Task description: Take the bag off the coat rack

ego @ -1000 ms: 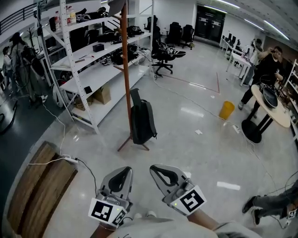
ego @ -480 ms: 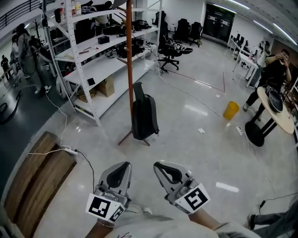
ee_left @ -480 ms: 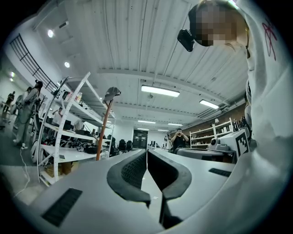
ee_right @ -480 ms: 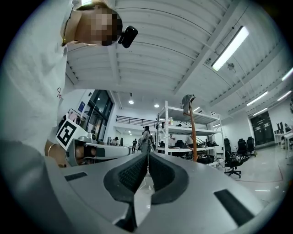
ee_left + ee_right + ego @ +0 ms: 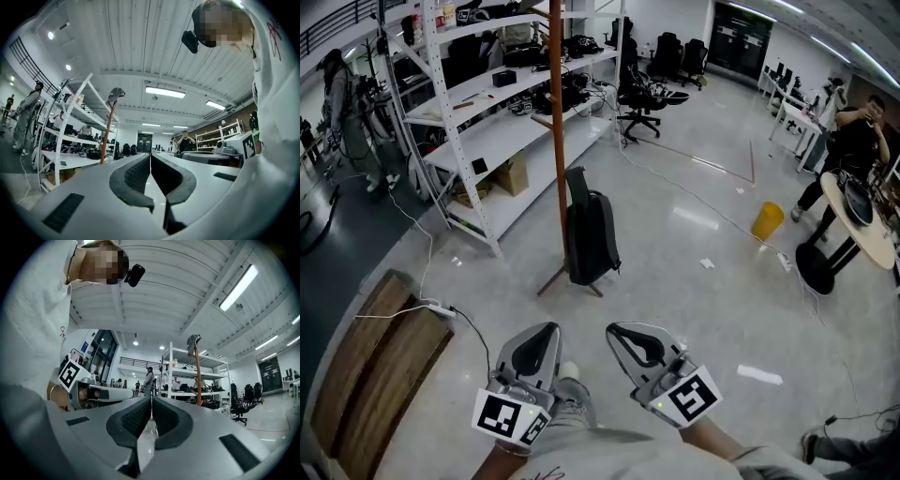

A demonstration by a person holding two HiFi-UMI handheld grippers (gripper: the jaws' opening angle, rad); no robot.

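Note:
A dark backpack (image 5: 589,236) rests low against the brown pole of the coat rack (image 5: 555,141), its strap standing up beside the pole; I cannot tell whether it hangs or stands on the floor. Both grippers are held close to my body, well short of the rack. My left gripper (image 5: 542,334) is shut with nothing in it. So is my right gripper (image 5: 621,332). The left gripper view looks upward, with the gripper (image 5: 150,157) in front and the rack pole (image 5: 107,136) at the left. In the right gripper view the gripper (image 5: 151,399) is shut and the pole (image 5: 198,380) stands at the right.
White shelving (image 5: 473,103) full of gear stands left of the rack. A wooden board (image 5: 370,352) and a white cable (image 5: 403,314) lie on the floor at my left. Office chairs (image 5: 642,98), a yellow bin (image 5: 766,221), a round table (image 5: 862,225) and people lie farther off.
The view has closed in a little on the rack and bag. A leg and shoe have come forward between the grippers. Both grippers stay shut and empty.

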